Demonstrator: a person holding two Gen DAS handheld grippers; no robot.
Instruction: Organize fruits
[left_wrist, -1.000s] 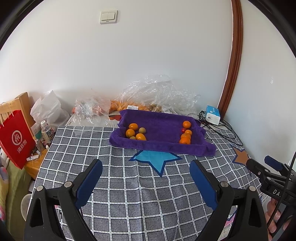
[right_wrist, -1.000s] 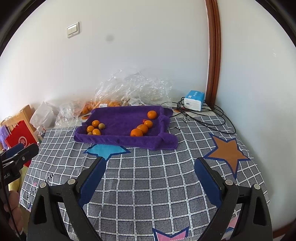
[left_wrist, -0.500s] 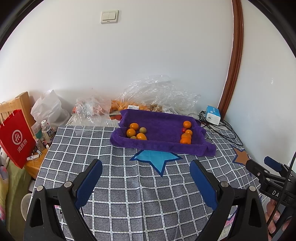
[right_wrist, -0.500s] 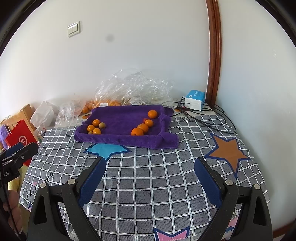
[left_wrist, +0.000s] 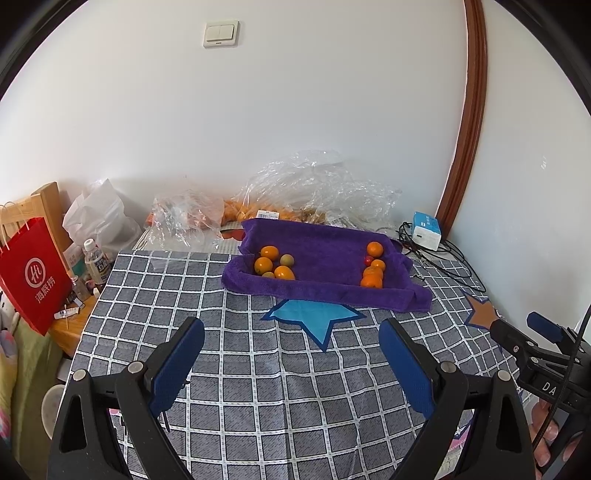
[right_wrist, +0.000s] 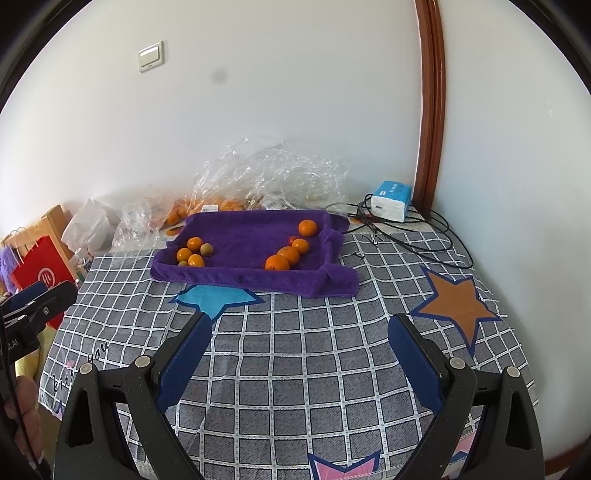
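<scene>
1. I have both grippers hovering over the table, and I use the purple towel (left_wrist: 325, 254) as my landmark.
2. My left gripper (left_wrist: 291, 360) is spread wide with nothing between its blue pads; it sits short of the towel's near edge, well apart from it.
3. My right gripper (right_wrist: 300, 356) is likewise spread and empty, also short of the towel.
4. The fruits lie on the towel in two groups: a left cluster (left_wrist: 274, 264) of orange and greenish pieces at the towel's left end, and a right row (left_wrist: 373, 266) of orange pieces with one small red one at its right end.
5. The towel's edges are raised like a shallow tray, and its right near corner is folded over.
6. The tablecloth (left_wrist: 258, 369) is grey with a white grid; a blue star (left_wrist: 314, 317) peeks out from under the towel's near edge, and an orange star (right_wrist: 456, 301) lies right of the towel.
7. Behind the towel, crumpled clear bags (left_wrist: 317, 188) rest against the white wall, some holding more orange fruit.
8. Right of the towel are a white-and-blue box (left_wrist: 426, 230) and black cables (right_wrist: 410, 236), near a brown door frame (right_wrist: 428, 103).
9. Left of the towel, off the table, stands a red bag (left_wrist: 35, 275); a light switch (left_wrist: 220, 34) is on the wall above.
</scene>
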